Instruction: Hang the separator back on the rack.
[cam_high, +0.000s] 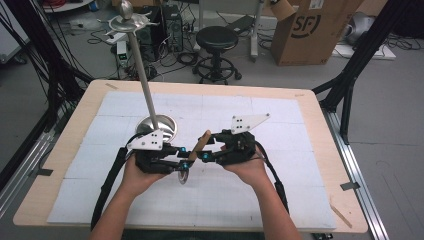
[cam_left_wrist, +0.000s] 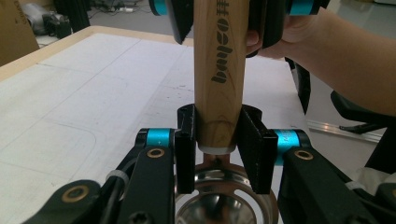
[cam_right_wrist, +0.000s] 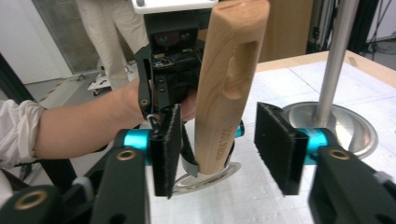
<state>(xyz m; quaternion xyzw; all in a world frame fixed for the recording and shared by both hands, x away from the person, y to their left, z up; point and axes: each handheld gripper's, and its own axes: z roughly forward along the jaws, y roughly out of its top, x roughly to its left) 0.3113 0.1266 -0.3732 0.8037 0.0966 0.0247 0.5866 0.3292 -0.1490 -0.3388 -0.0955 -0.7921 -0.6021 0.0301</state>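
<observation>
- Bench (cam_high: 310, 150): white mat on top; steel stand (cam_high: 150, 100) on its round base rises left of centre.
- Left tongs (cam_left_wrist: 215, 140): pinching the wooden handle (cam_left_wrist: 219, 70) just above the metal head (cam_left_wrist: 219, 196).
- Right tongs (cam_right_wrist: 219, 149): spread either side of the handle, apart from it.

Each black hand-held gripper, left (cam_high: 181, 159) and right (cam_high: 199, 156), has linkage arms with brass-coloured pivot rivets, cyan cylindrical joints and flat black jaw pads (cam_right_wrist: 276, 145). A grey three-cornered plate with small holes tops each (cam_high: 248, 122), and a thick black cable (cam_high: 109, 182) trails back. The left arm's white sleeve (cam_right_wrist: 16, 128) is bunched up.
</observation>
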